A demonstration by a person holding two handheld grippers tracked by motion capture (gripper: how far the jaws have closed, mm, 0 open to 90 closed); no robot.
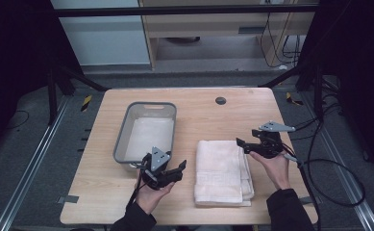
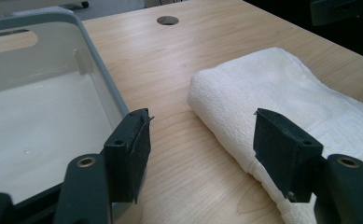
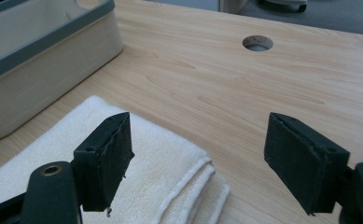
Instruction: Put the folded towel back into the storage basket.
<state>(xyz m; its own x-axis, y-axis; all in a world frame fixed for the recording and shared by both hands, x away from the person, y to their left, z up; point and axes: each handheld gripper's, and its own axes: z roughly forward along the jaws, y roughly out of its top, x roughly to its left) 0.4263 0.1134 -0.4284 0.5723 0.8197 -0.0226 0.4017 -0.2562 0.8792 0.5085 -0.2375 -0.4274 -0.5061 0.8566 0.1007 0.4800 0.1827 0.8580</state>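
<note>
White folded towel (image 1: 221,172) lies on the wooden table (image 1: 199,115) between two released grippers.

Left gripper (image 1: 180,167), jaws spread and holding nothing, has the towel's edge at its right jaw and the grey bin (image 2: 44,116) behind its left; right gripper (image 1: 241,144), equally spread, hangs over the towel's corner. The high view adds both hands.

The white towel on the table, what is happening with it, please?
A person holds a gripper in each hand beside the folded white towel. The left gripper is at its left edge and the right gripper at its far right corner. Both have open jaws and grip nothing. The towel lies flat on the table, next to the empty grey bin.
</note>
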